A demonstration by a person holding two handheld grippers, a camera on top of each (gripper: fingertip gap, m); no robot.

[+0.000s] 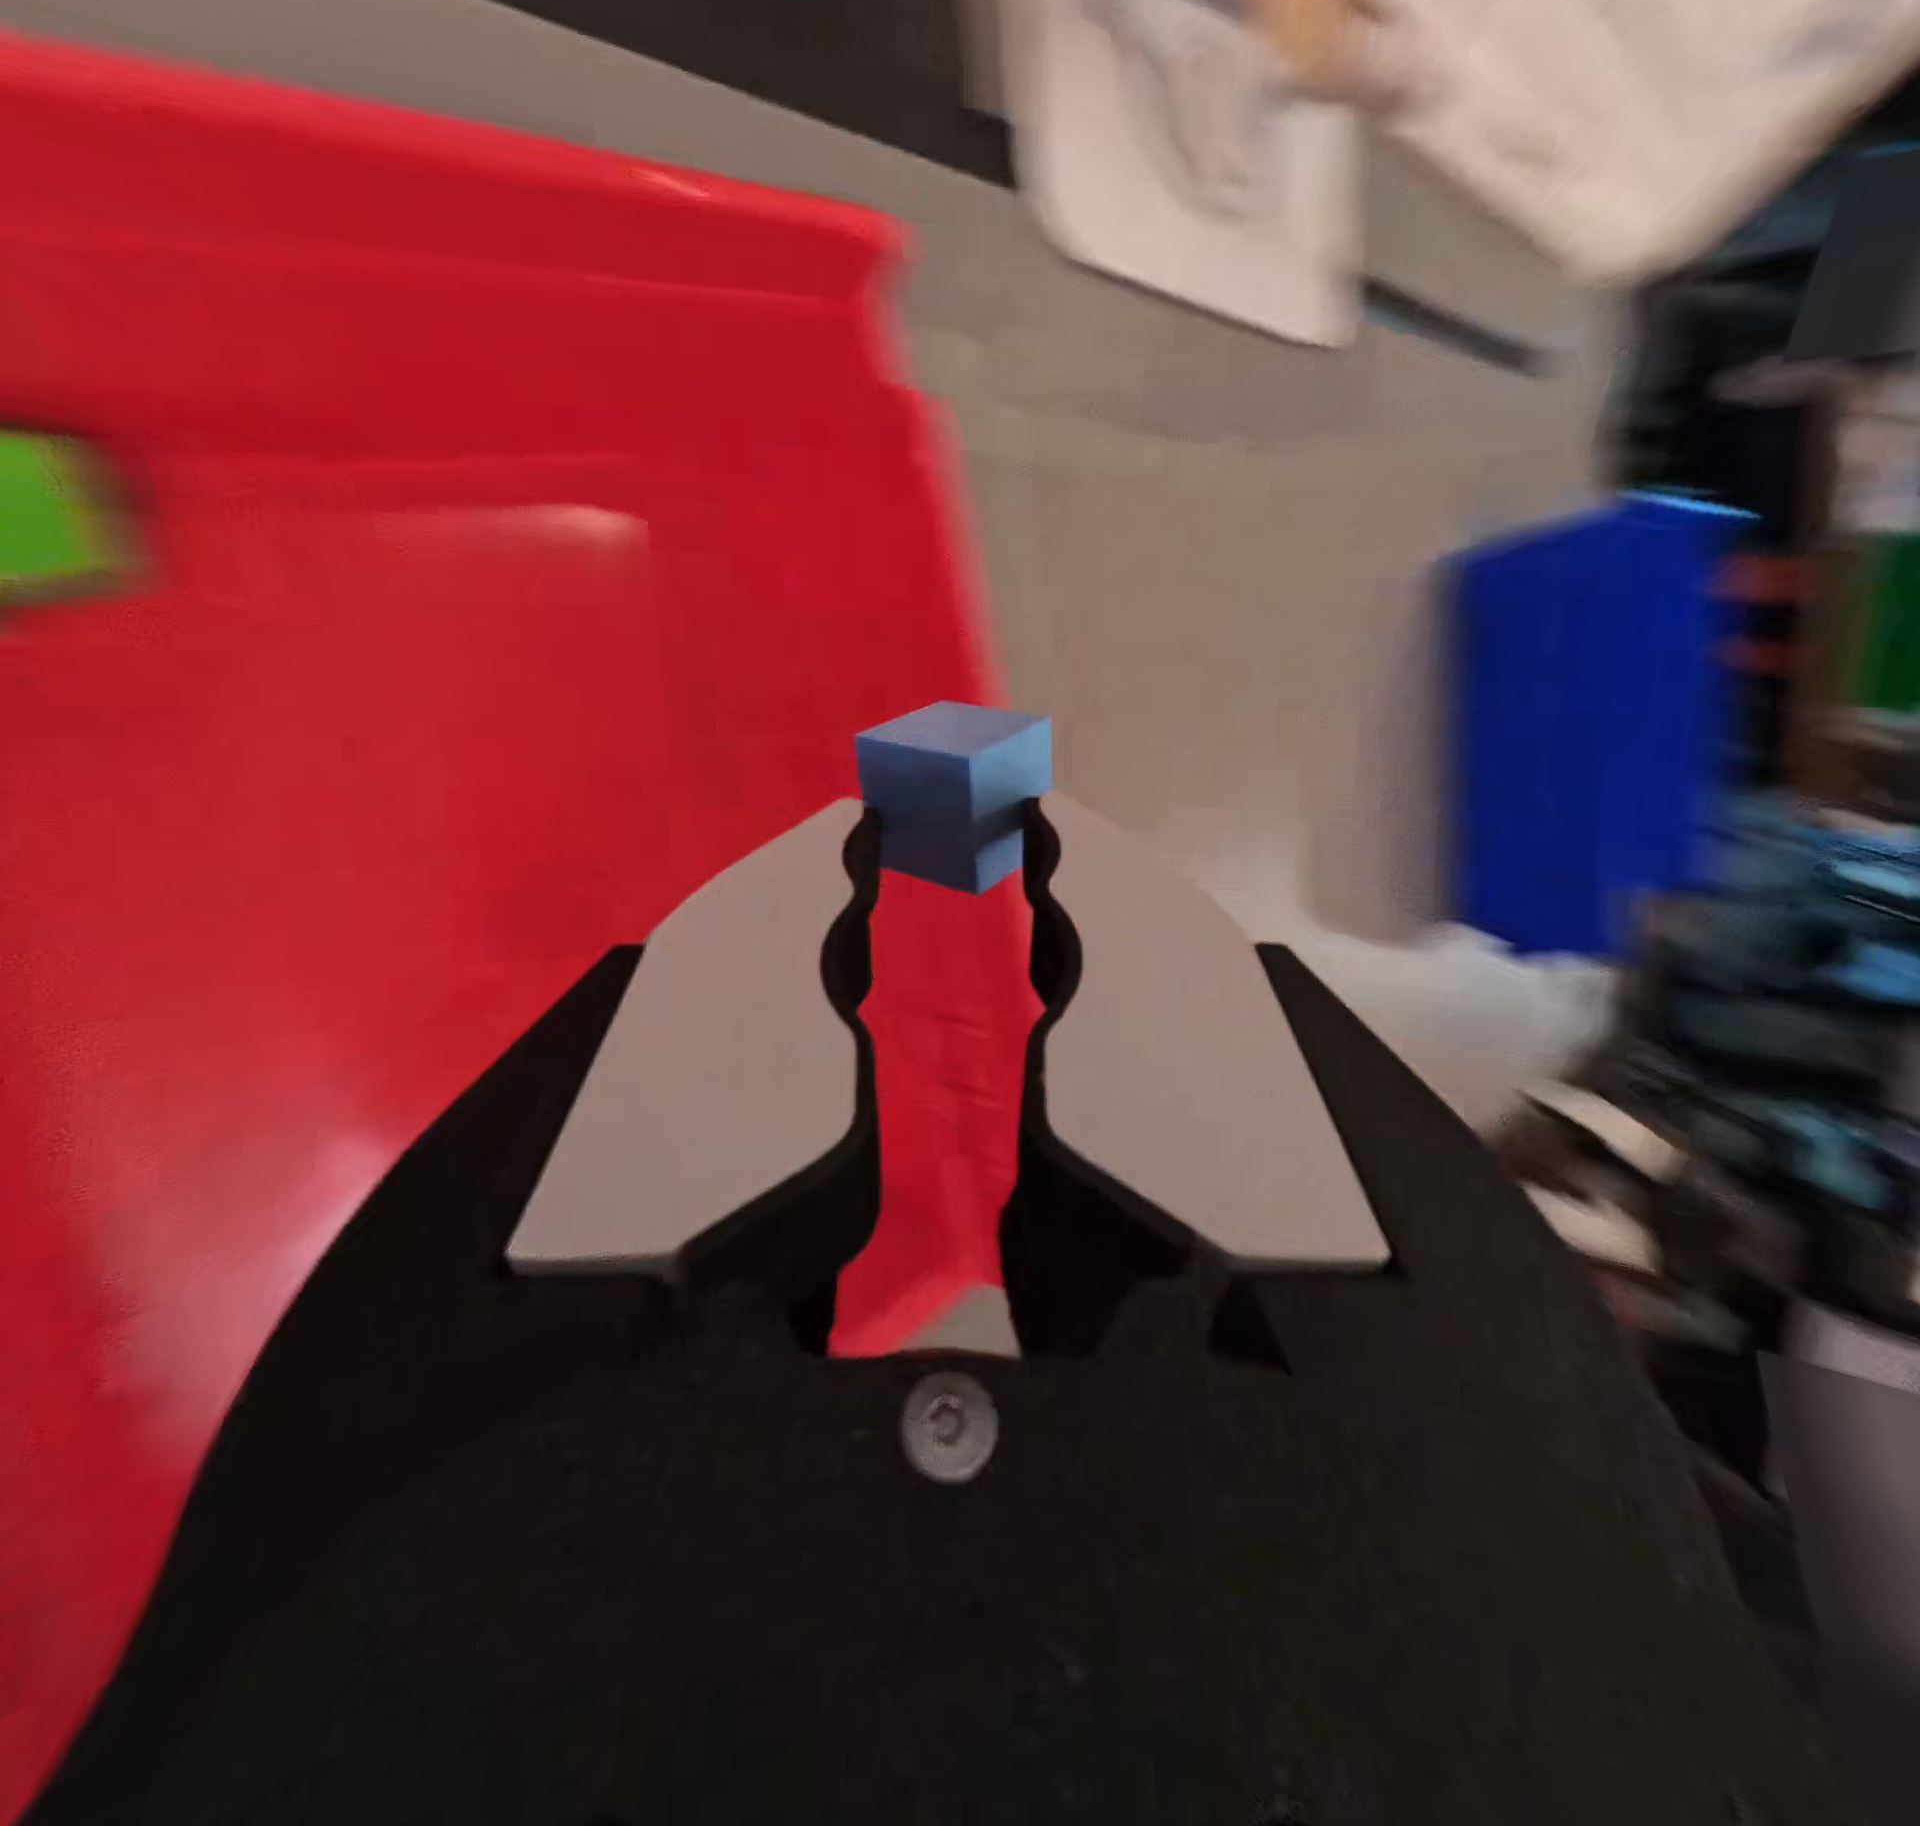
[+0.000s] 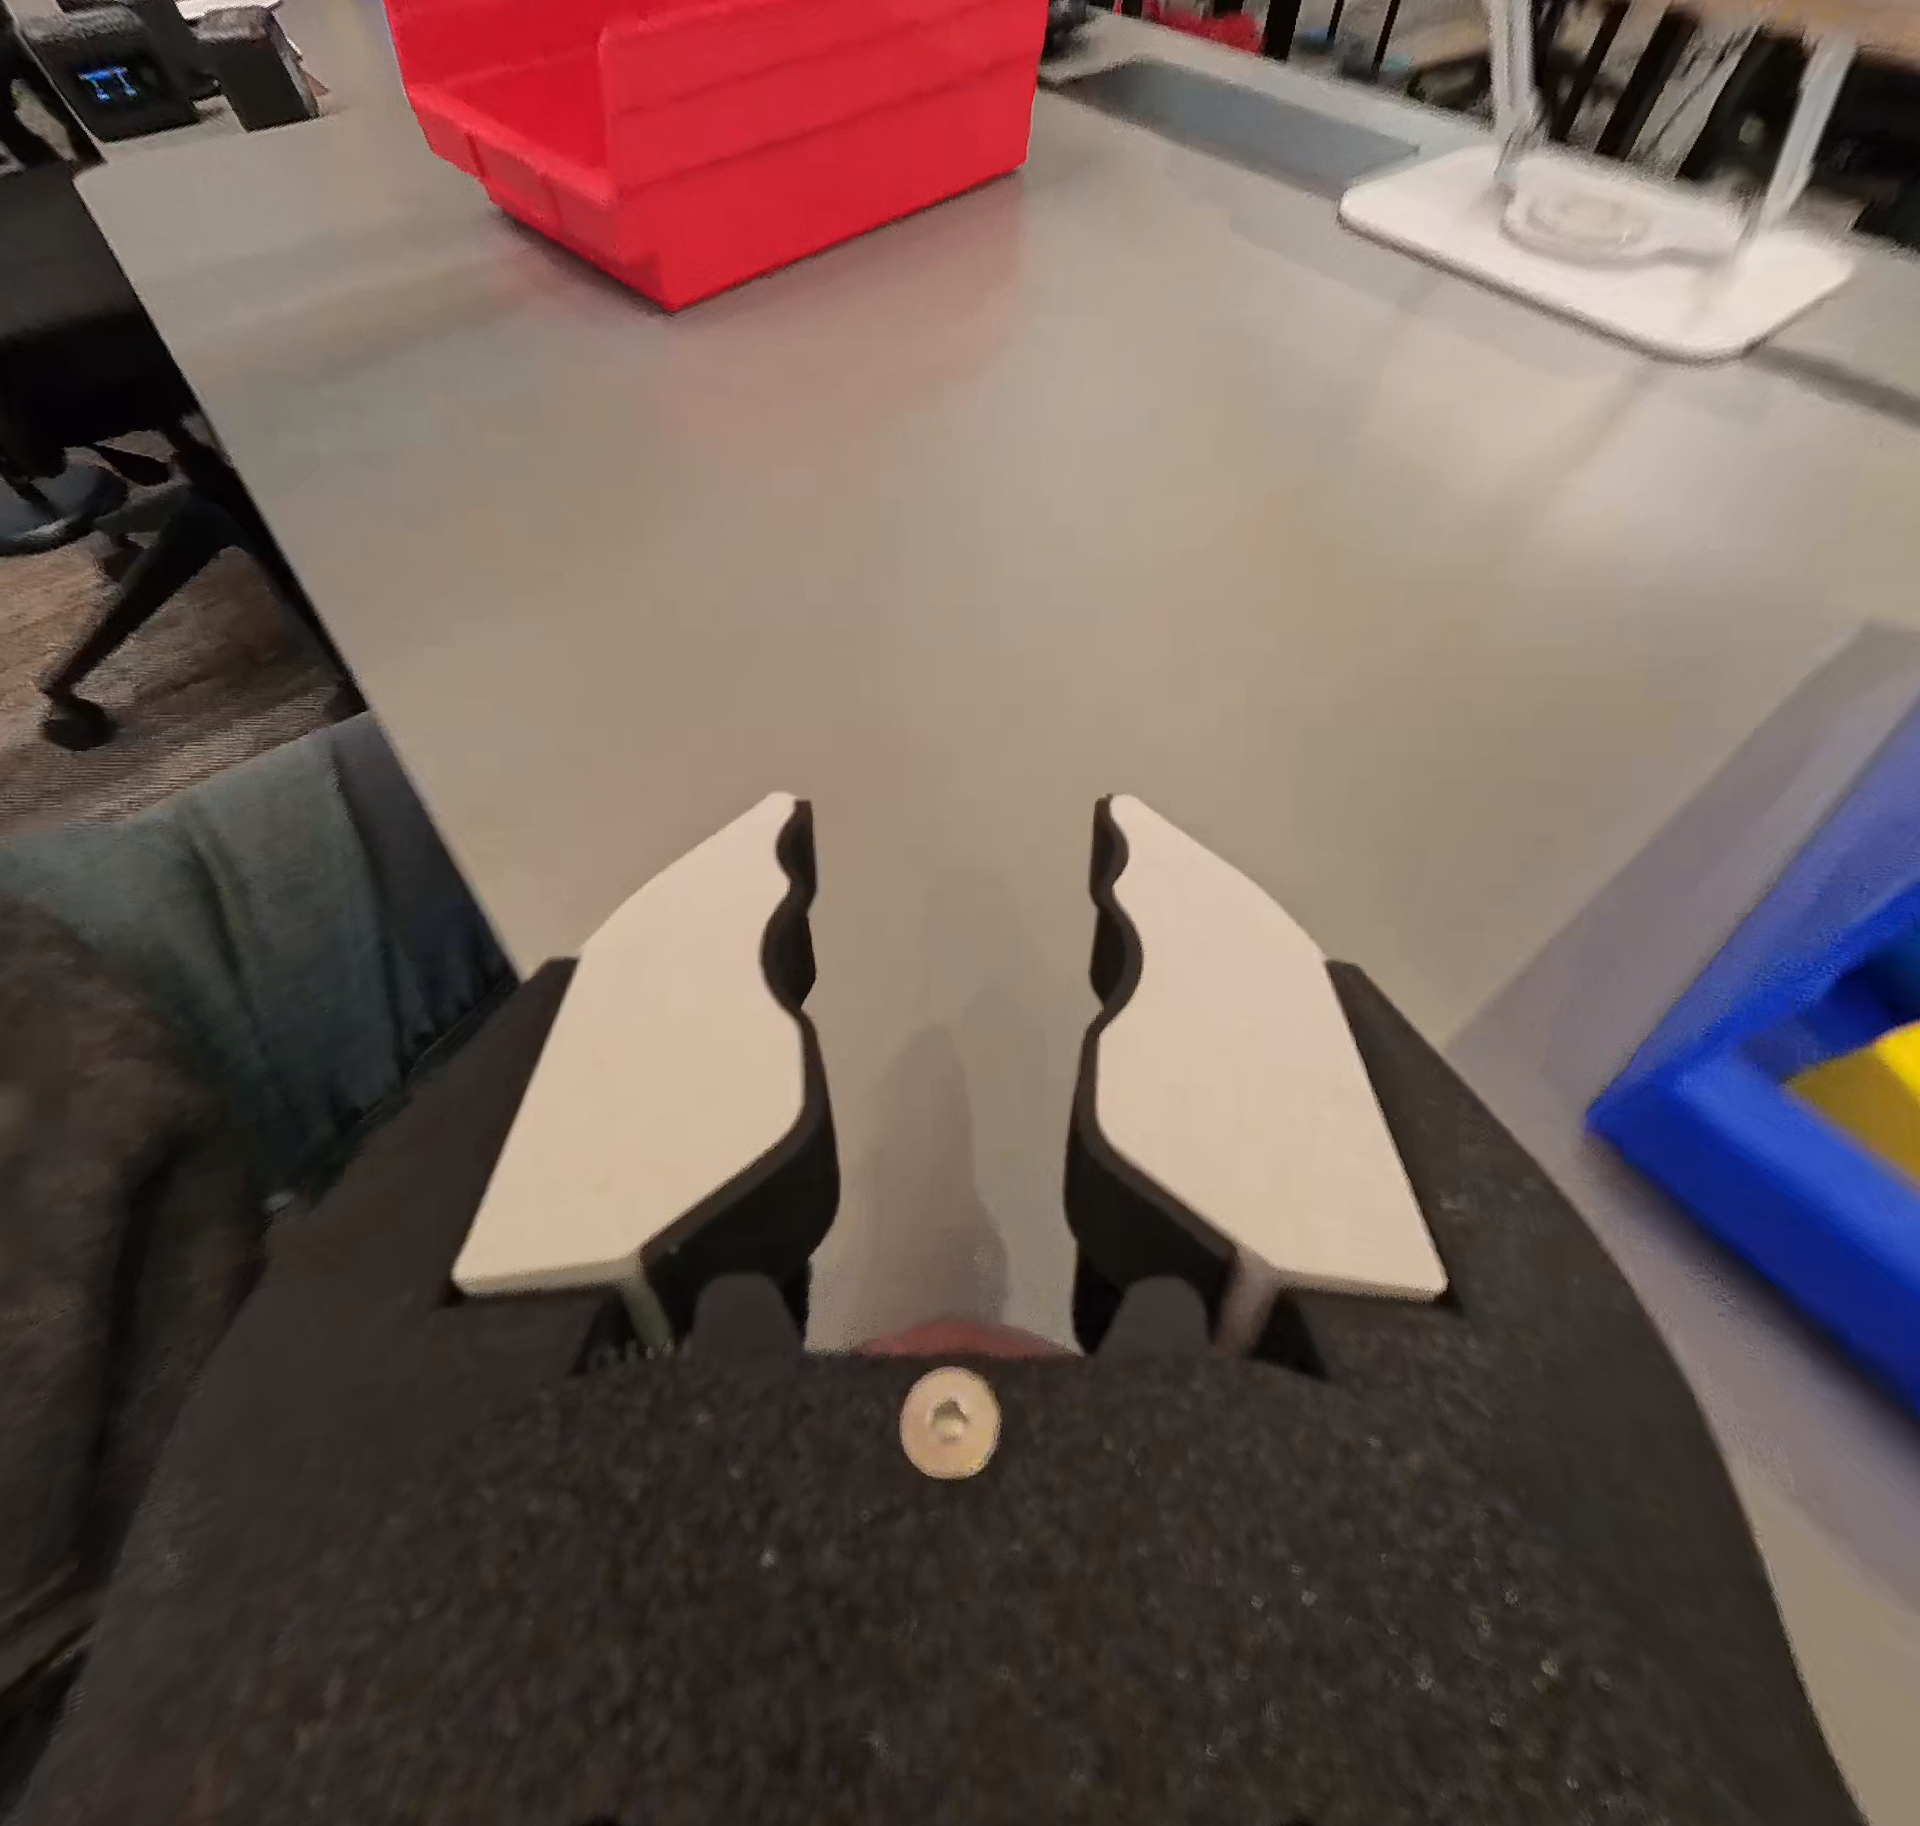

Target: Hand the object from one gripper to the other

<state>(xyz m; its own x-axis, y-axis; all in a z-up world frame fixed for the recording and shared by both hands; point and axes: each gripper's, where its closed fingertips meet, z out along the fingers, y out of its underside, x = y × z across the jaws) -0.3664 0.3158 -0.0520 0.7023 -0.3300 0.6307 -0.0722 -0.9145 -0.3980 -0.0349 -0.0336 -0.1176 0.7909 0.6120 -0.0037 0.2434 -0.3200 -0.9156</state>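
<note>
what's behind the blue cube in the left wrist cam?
Behind the blue cube, pinched at the left gripper fingertips, a blurred red bin and grey surface show. What lies directly behind the cube is covered.

A red bin (image 2: pixel 727 93) was set on the grey bench (image 2: pixel 935 529), a white stand (image 2: pixel 1600 259) to its right. A blue bin (image 2: pixel 1766 1142) holding something yellow was seen nearer.
</note>
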